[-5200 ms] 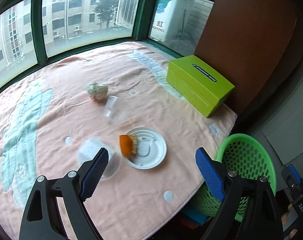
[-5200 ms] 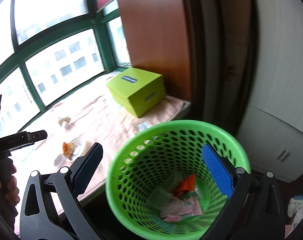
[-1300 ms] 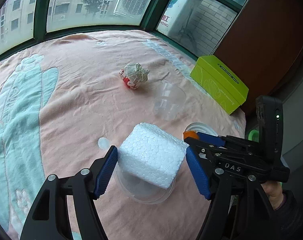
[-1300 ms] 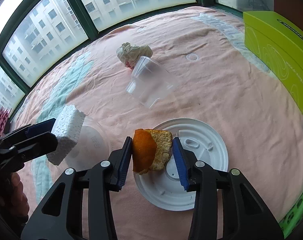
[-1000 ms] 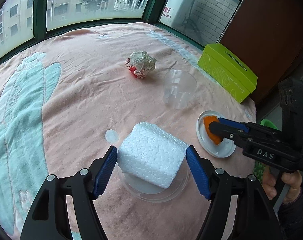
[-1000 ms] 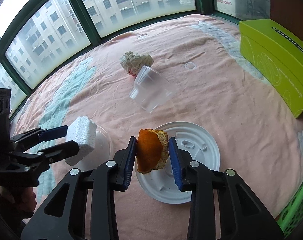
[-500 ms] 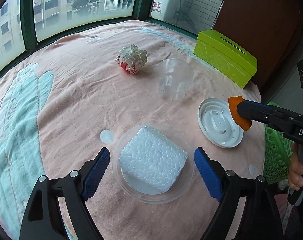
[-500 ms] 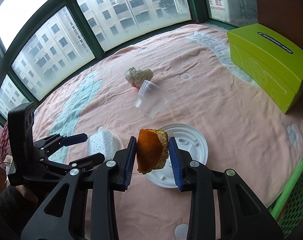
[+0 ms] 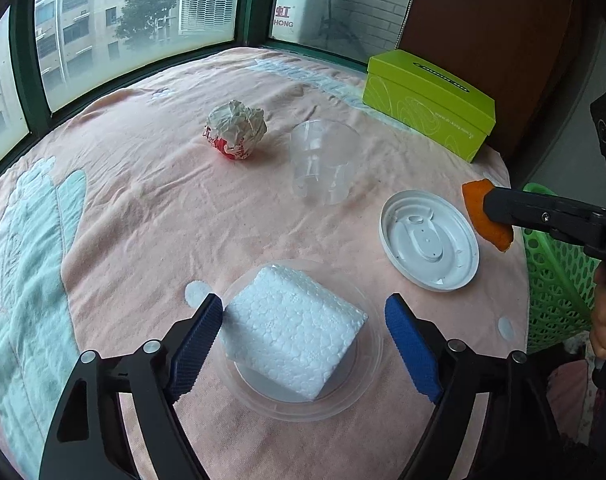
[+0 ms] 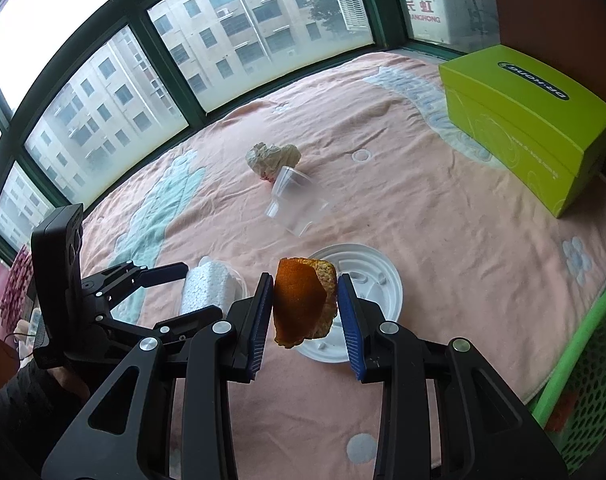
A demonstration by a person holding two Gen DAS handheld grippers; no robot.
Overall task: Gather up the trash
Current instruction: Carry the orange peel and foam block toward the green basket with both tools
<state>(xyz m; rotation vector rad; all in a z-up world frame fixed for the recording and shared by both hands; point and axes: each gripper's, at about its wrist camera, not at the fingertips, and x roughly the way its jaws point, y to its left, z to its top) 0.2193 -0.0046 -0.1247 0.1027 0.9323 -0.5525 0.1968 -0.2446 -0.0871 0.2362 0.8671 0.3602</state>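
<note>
Presently the right gripper (image 10: 305, 312) was clenched on the orange peel (image 10: 301, 304), held clear above the white lid (image 10: 367, 280) near the bench's right edge. In the left wrist view the peel (image 9: 485, 216) hung between that lid (image 9: 429, 240) and the green basket (image 9: 559, 276), which stood just off the right edge.

The left gripper (image 9: 303, 344) stood released around the foam block (image 9: 291, 332); its jaws had just been closing a little, the block between them, the near pad beside the foam, the far pad clearly apart. The block sat in a clear dish (image 9: 367, 364) near the front edge.

A crumpled wrapper (image 9: 235, 130) and a clear cup (image 9: 323, 164) lay toward the bench's middle, uncollected. A green box (image 9: 429, 100) sat at the far right corner.

Judgement: the step in hand is carrying the peel to the basket. To do it well, keep the grip firm, bring the peel well over the basket's rim before opening, and release low so it cannot catch the rim. For the foam, square both pads on opposite flat faces and lift straight so the dish stays behind.
</note>
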